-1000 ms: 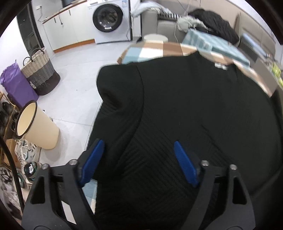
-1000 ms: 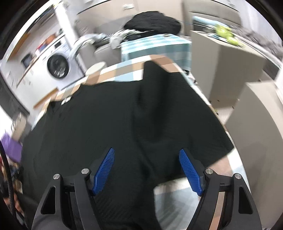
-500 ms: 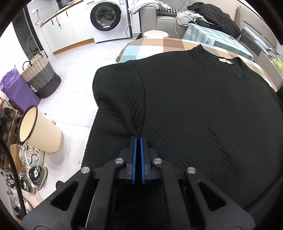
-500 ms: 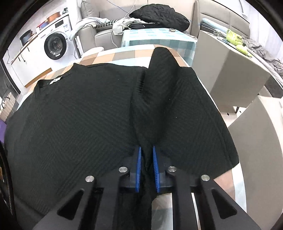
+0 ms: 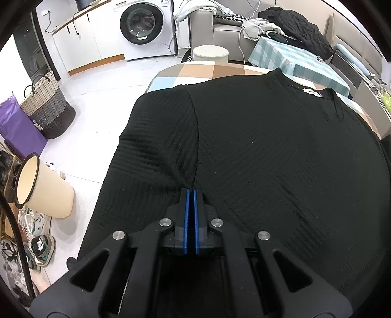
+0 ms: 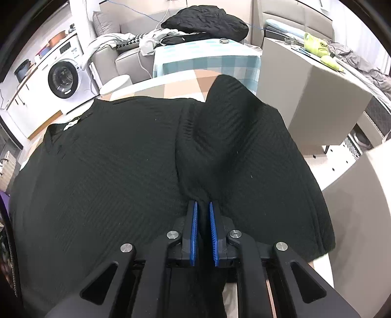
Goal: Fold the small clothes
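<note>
A black ribbed knit sweater [image 5: 256, 151] lies spread front-up over a round table covered with a tan, blue and white checked cloth [image 5: 195, 73], its neckline and small white label [image 5: 311, 91] toward one o'clock in the left wrist view. The left gripper [image 5: 191, 193] has its blue-padded fingers pressed together on a pinch of the knit just below the seam where the near sleeve meets the body; fabric puckers up into the closed pads at twelve o'clock from the tool. That sleeve drapes off the table edge toward nine o'clock.

In the right wrist view the right gripper [image 6: 203, 206] clamps a thicker fold of the same sweater [image 6: 110, 166], its blue fingers [image 6: 194, 227] held slightly apart by the bunched cloth between them. The other sleeve [image 6: 234, 107] is doubled up into a raised hump at one o'clock, and the sweater's hem side hangs over the table rim toward four o'clock. How many layers sit in the right pinch is hard to tell, as the black cloth hides its own edges.

Around the table: a white front-loading washing machine [image 5: 144, 27] at eleven o'clock of the left view, a woven grey and cream laundry basket [image 5: 46, 105] at nine o'clock, a cream plastic bin with a dark rim [image 5: 41, 188] just below it, and sneakers [image 5: 39, 247] on the floor at eight o'clock. A second table with a teal checked cloth [image 6: 207, 61] stands beyond at twelve o'clock of the right view, with a crumpled black garment [image 6: 207, 23] piled on the grey sofa behind it.
</note>
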A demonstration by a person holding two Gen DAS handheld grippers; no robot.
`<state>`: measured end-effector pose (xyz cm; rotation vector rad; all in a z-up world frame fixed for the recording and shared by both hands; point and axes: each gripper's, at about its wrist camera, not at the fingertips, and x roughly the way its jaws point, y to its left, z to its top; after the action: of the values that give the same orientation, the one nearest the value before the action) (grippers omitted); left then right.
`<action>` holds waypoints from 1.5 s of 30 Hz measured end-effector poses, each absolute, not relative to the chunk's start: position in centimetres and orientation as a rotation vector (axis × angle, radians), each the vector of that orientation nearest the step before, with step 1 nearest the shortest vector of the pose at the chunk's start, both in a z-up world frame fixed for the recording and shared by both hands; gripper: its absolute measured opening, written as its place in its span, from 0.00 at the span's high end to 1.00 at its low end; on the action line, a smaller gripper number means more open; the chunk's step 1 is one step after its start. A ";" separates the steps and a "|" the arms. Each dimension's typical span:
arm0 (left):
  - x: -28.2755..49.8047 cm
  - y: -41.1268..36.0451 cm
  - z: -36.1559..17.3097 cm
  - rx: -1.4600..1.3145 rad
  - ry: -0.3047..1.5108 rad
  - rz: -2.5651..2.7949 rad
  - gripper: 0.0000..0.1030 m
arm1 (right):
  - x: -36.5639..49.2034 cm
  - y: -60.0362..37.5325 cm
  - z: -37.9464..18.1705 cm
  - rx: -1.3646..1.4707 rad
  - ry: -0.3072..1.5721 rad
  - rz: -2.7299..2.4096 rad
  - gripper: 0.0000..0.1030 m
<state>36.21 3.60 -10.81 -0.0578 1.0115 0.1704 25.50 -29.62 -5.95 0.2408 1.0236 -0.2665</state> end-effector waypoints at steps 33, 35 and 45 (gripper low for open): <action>27.9 -0.1 -4.9 -0.060 0.881 0.102 0.01 | 19.0 -41.5 -7.2 0.561 0.896 -0.376 0.70; 27.5 -0.1 -4.7 -0.074 0.886 0.094 0.01 | 18.9 -41.1 -6.7 0.508 0.872 -0.398 0.83; 26.3 2.2 -5.4 -0.226 1.045 0.062 0.01 | 18.5 -38.5 -1.9 0.452 0.740 -0.341 0.87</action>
<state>26.27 2.17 -5.44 -0.2264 1.0451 0.0622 18.53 -38.50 -1.93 0.4516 0.7399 -0.3406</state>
